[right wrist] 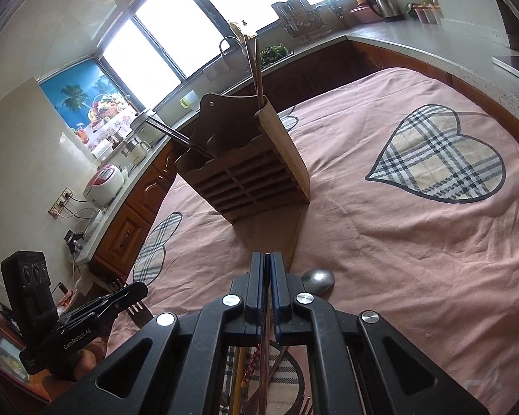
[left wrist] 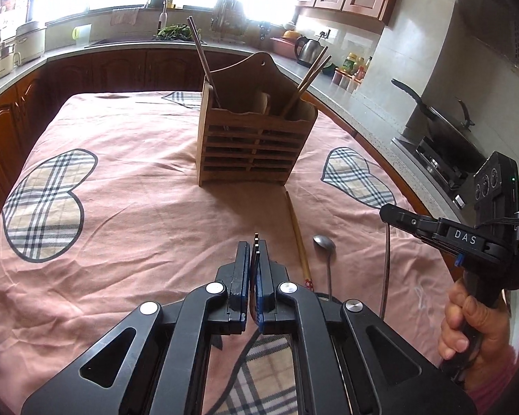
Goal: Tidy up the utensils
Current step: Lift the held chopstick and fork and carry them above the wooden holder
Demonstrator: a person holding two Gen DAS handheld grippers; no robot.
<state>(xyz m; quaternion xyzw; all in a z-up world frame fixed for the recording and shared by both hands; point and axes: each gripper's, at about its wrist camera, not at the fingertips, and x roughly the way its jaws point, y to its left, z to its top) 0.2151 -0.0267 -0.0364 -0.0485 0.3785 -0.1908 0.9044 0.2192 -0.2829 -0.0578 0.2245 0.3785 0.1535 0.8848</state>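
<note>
A slatted wooden utensil holder (left wrist: 256, 138) stands on the pink cloth, with chopsticks (left wrist: 313, 72) and a dark utensil (left wrist: 202, 55) upright in it; it also shows in the right wrist view (right wrist: 256, 176). My left gripper (left wrist: 256, 252) is shut on a fork whose tines (left wrist: 256, 242) stick out past the fingertips. My right gripper (right wrist: 267, 259) is shut on a thin metal handle (left wrist: 385, 269) that hangs down from it. A wooden chopstick (left wrist: 297, 231) and a metal spoon (left wrist: 325, 245) lie on the cloth between the grippers and the holder.
The table is covered by a pink cloth (left wrist: 138, 207) with plaid heart patches. Kitchen counters run around it, with a kettle (left wrist: 309, 50), a stove with a pan (left wrist: 446, 131), a sink, and a rice cooker (right wrist: 103, 183). More utensils lie under my right gripper (right wrist: 249, 370).
</note>
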